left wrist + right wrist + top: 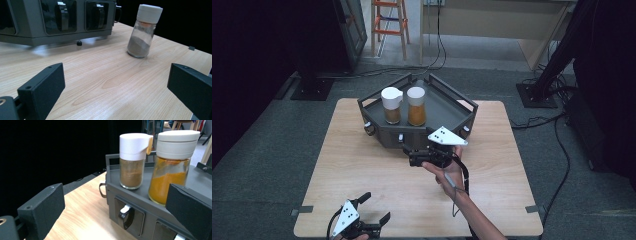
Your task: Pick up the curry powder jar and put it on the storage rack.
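On the wooden table (362,165), the grey rack (447,112) is the landmark. Two spice jars stand on its tray: the turmeric jar (172,167) and, just beside it, the brown-spice jar (132,160). Right at the rack's front edge hovers the right gripper (408,156), jaws spread and empty. Well apart from the rack, the left gripper (374,209) is likewise spread. Glass looks stiff, smooth, breakable, fairly light; the waist below the cap seems the safest hold.
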